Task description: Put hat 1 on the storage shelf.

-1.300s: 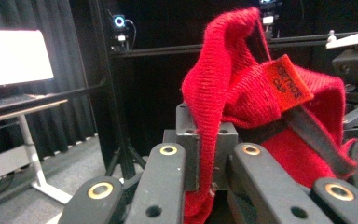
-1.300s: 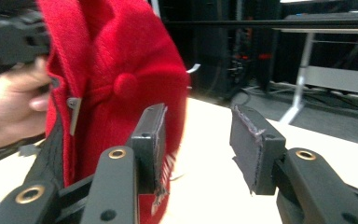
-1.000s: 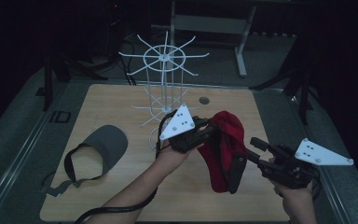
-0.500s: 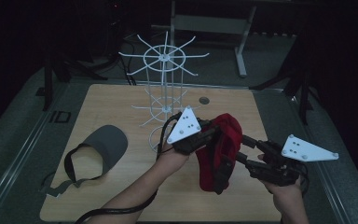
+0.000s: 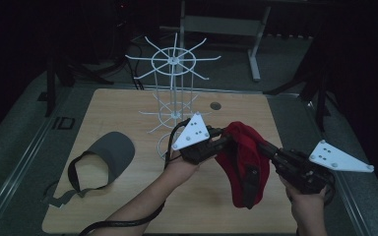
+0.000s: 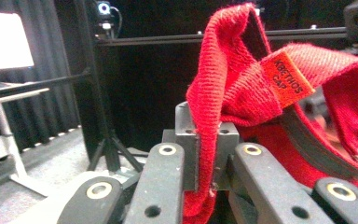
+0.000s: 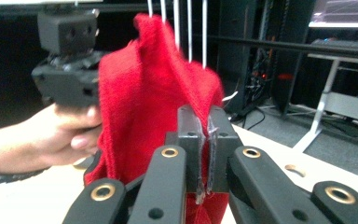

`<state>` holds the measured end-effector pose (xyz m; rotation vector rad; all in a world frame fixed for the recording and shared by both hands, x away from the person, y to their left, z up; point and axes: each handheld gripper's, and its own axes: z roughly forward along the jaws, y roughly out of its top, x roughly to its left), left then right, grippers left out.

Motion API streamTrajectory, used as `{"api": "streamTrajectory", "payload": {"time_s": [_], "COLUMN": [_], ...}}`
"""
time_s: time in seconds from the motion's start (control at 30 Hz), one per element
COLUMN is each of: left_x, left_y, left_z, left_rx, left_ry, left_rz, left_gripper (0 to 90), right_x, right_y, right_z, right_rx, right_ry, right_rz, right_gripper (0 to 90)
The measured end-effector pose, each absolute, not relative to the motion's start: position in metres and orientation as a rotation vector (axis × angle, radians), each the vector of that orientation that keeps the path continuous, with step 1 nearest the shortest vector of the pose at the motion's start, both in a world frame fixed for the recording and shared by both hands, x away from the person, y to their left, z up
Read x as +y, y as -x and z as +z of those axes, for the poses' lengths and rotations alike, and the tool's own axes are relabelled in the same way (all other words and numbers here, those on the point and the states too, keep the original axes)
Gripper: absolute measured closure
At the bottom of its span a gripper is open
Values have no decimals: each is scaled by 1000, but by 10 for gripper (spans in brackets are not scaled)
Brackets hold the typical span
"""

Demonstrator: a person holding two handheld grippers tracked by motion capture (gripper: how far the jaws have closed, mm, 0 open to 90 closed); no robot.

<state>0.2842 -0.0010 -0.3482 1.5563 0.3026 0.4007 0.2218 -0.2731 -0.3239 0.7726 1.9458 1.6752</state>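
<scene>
The left gripper (image 5: 225,141) has its jaws closed on an edge of the red cap (image 5: 243,162), the cloth pinched between them. The right gripper (image 5: 263,147) clamps the cap's other side in the same way. The cap hangs between the two, held up off the wooden table (image 5: 128,196), in front of a white wire rack (image 5: 173,93). A grey visor (image 5: 108,152) lies flat on the table, well apart to the left.

Cap (image 5: 241,162) between tongs, before rack (image 5: 174,98)
</scene>
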Motion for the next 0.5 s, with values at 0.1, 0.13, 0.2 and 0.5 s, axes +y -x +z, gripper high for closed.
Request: {"api": "streamTrajectory", "payload": {"time_s": [0.1, 0.13, 0.2, 0.5], "left_x": [0, 0, 1, 11], "left_y": [-282, -281, -281, -272], "left_z": [-348, -348, -349, -352], "left_rx": [274, 272, 260, 290], "left_ry": [-1558, -1556, -1564, -1615], "left_rz": [403, 397, 370, 464], "left_gripper": [856, 848, 823, 551], "right_x": [-275, -276, -277, -276], "right_y": [-221, -221, -221, -226], "right_z": [-319, -318, -316, -312], "right_rx": [1919, 1917, 1911, 1902], "right_ry": [-775, -774, -775, -790], "right_rz": [1682, 1686, 1681, 1654], "right_gripper": [867, 867, 868, 869]}}
